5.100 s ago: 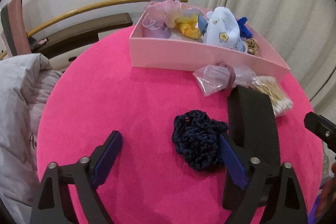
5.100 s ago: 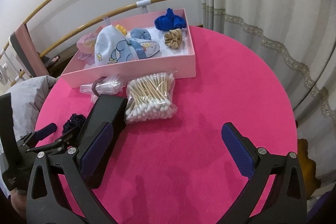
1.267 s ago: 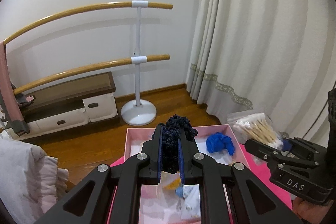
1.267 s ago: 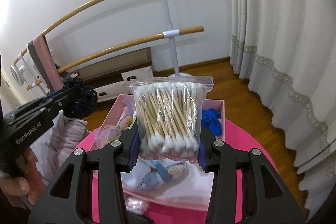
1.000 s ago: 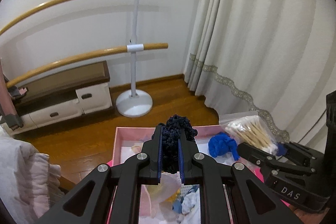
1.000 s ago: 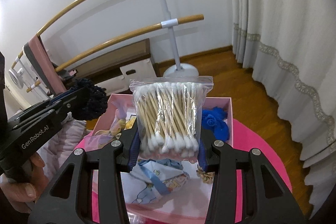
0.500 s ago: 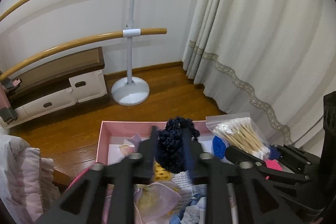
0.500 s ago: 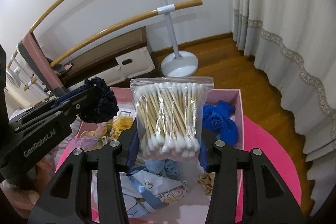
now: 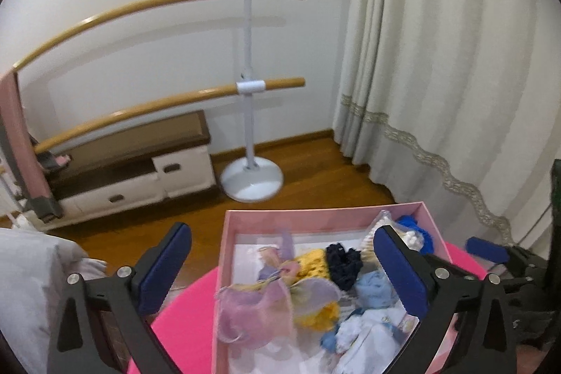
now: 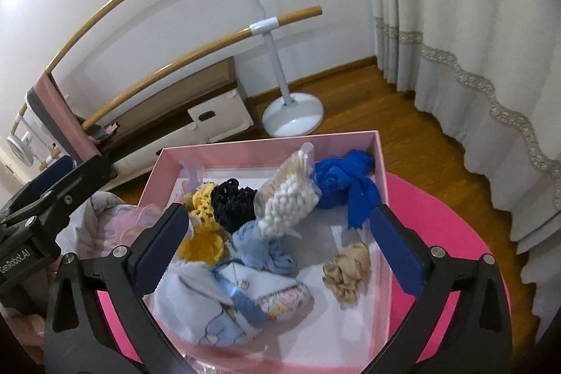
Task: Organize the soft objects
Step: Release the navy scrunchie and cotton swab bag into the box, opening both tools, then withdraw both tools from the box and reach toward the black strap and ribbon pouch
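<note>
In the right wrist view, the left gripper (image 10: 52, 177) shows at the left edge, its jaws just opened wide and empty. Right of it, the navy scrunchie (image 10: 233, 204) lies in the pink box (image 10: 266, 148), between yellow fabric (image 10: 203, 235) and the cotton swab bag (image 10: 289, 195). That bag's long axis runs from lower left to upper right, swab tips lower left. The right gripper (image 10: 280, 242) hangs over the box, jaws likewise just opened wide, nothing between them.
</note>
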